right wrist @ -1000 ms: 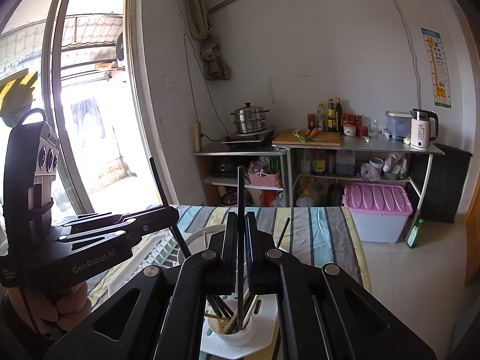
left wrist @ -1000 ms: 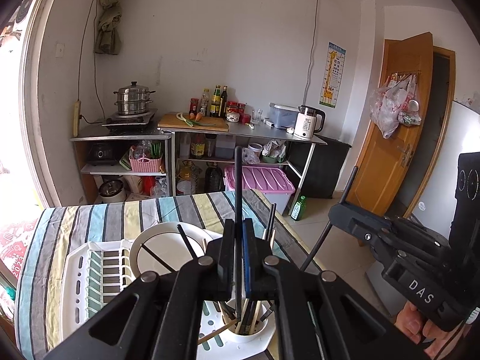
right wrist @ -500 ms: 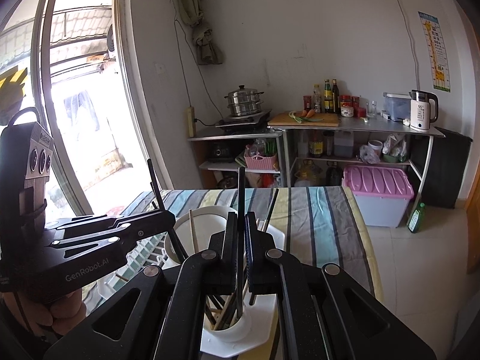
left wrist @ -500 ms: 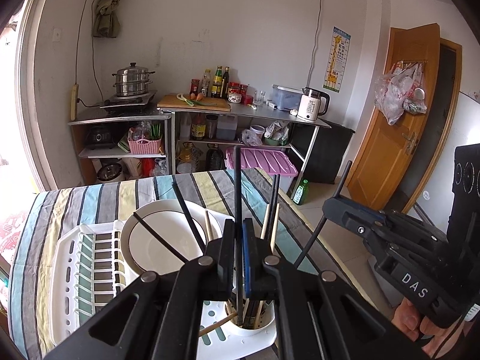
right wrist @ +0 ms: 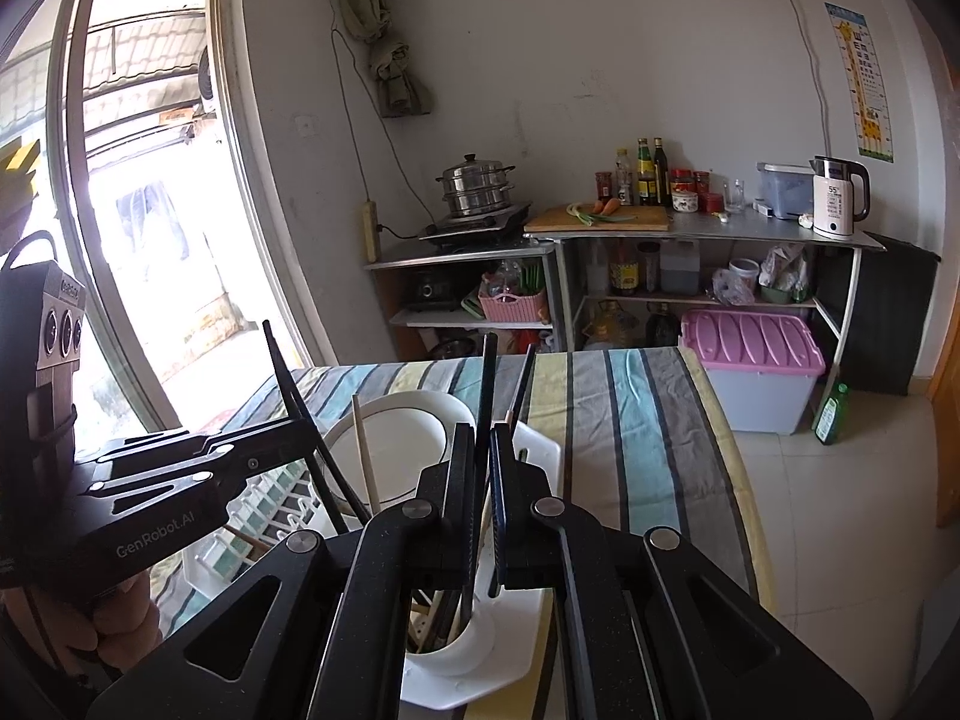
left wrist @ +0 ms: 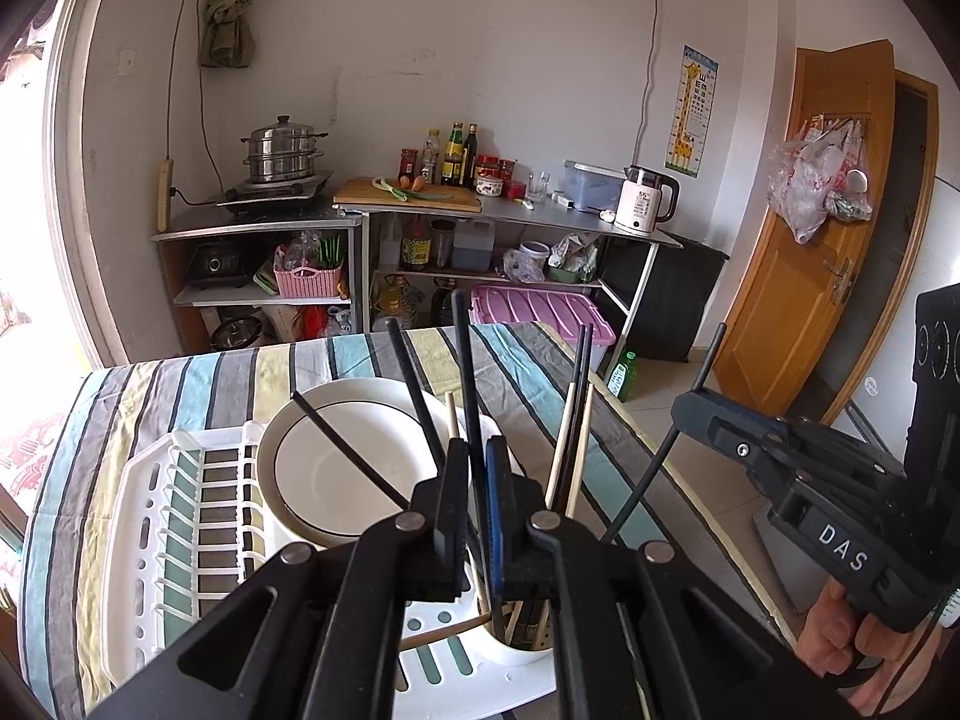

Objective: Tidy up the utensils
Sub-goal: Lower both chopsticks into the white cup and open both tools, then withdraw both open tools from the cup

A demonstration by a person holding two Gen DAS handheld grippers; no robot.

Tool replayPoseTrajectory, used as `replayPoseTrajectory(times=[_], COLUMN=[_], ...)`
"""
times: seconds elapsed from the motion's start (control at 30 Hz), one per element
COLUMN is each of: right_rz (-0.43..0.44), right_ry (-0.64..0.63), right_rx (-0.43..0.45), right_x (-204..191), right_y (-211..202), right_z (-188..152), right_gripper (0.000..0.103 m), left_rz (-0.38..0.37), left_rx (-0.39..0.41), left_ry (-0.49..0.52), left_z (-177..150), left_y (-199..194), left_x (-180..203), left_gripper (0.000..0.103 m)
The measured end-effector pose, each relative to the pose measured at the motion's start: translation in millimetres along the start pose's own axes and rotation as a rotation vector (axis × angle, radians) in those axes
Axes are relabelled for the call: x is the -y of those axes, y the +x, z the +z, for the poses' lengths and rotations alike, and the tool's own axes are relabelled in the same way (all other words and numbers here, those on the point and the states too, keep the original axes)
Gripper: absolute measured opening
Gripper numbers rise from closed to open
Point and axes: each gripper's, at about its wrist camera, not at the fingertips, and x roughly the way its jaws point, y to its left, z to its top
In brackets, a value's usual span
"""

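My left gripper (left wrist: pixel 474 498) is shut on a black chopstick (left wrist: pixel 463 372) that stands upright, its lower end down in the white utensil cup (left wrist: pixel 516 651). My right gripper (right wrist: pixel 480 480) is shut on another black chopstick (right wrist: pixel 486 396), its lower end in the same cup (right wrist: pixel 456 642). The cup holds several black and wooden chopsticks (left wrist: pixel 570 450) and sits at the near corner of a white dish rack (left wrist: pixel 180 516). The right gripper also shows at the right of the left wrist view (left wrist: pixel 690 408), holding its chopstick. The left gripper shows at the left of the right wrist view (right wrist: pixel 294 426).
A white plate (left wrist: pixel 342 468) leans in the rack on the striped tablecloth (left wrist: pixel 198 378). The table's right edge (right wrist: pixel 738 468) drops to a tiled floor. Kitchen shelves (left wrist: pixel 420 228), a pink bin (left wrist: pixel 540 312) and a wooden door (left wrist: pixel 810 252) stand behind.
Both grippers have sunk toward the cup and tilted down, so the two held chopsticks reach lower into it. The rack and plate fill more of each view.
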Motion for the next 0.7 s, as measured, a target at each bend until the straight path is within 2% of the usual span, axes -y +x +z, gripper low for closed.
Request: replayPoseTrajectory(times=[0.23,0.3,0.4,0.47,0.53,0.7], right_rz=[-0.014,-0.014,-0.017,-0.019,-0.018,-0.025], right_ry=[-0.009,-0.007,-0.005,-0.003,-0.005,-0.019], right_rx=[-0.021,-0.022,-0.018,-0.015,-0.008,-0.001], right_x=[1.2,1.6,1.3,0.7,-0.2,-7.3], right_y=[-0.9,-2.6,-6.3,-9.8,-15.0,-29.8], right_z=[0.8,-0.7,-1.7,-3.3,-5.2,-12.6], right_gripper=[0.005,0.012,0.015,0.015,0.015,0.016], left_rz=[0.021,0.025,0.031,0.033,0.037,0.039], left_rx=[0.000,-0.005,-0.010,-0.007,-0.002,0.019], left_ry=[-0.006,-0.006,-0.013,-0.017,-0.019,-0.029], left_z=[-1.9,-2.5,-4.3,-6.6,-8.5,-15.5], left_y=[-3.6,-4.5,-6.9,-10.4,-14.5,-30.0], left_x=[-6.9,-8.8,-12.0,-13.2,-13.9,-14.1], left_gripper=[0.007,0.007,0.008,0.010,0.016,0.016])
